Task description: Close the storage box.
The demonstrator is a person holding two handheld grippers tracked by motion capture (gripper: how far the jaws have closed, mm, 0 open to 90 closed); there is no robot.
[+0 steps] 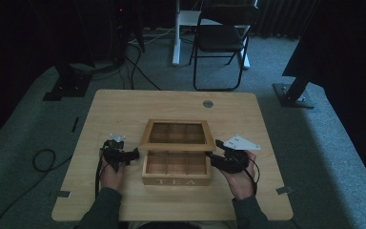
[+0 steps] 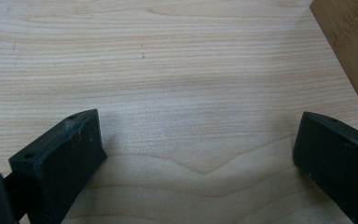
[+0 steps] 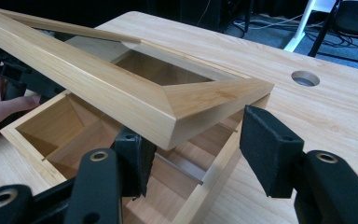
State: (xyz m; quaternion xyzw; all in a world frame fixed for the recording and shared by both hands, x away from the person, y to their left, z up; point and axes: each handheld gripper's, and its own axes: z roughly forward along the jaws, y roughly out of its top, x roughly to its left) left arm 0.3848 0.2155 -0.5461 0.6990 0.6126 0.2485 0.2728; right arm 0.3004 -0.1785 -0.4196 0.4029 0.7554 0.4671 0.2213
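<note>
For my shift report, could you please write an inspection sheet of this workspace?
Surface: wooden table, bare light wood, with a round hole near the far edge.
Job's things: wooden tea box, compartments look empty; its glass-paned lid is half raised.
Clutter: nothing seen.
Grippers: left gripper open over bare wood beside the box. Right gripper straddles the lid's front corner; one jaw sits under the lid, the other stands clear of it.
Cables: one trails from each gripper; a loose cable lies on the floor at left, more near the back.
Surroundings: grey carpet, black folding chair, dark stand feet on both sides.
</note>
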